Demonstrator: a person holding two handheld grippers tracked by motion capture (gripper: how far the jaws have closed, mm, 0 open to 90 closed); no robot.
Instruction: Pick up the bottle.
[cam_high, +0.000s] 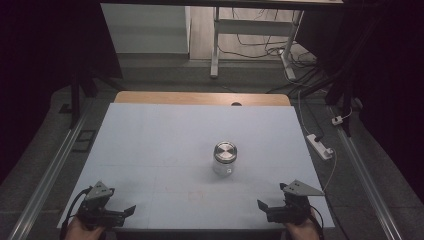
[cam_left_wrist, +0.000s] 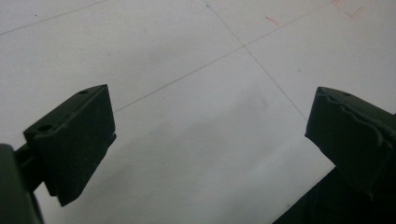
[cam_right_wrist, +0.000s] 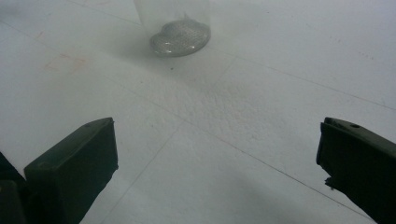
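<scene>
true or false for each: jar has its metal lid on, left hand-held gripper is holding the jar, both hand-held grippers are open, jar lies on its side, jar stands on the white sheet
1. The jar has its metal lid on. True.
2. The left hand-held gripper is holding the jar. False: its jaws are empty, at the near edge, well apart from the jar.
3. Both hand-held grippers are open. True; the right hand-held gripper is also empty.
4. The jar lies on its side. False: it stands upright.
5. The jar stands on the white sheet. True.

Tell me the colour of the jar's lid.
Silver metal lid, on a clear jar; best in the high view.
</scene>
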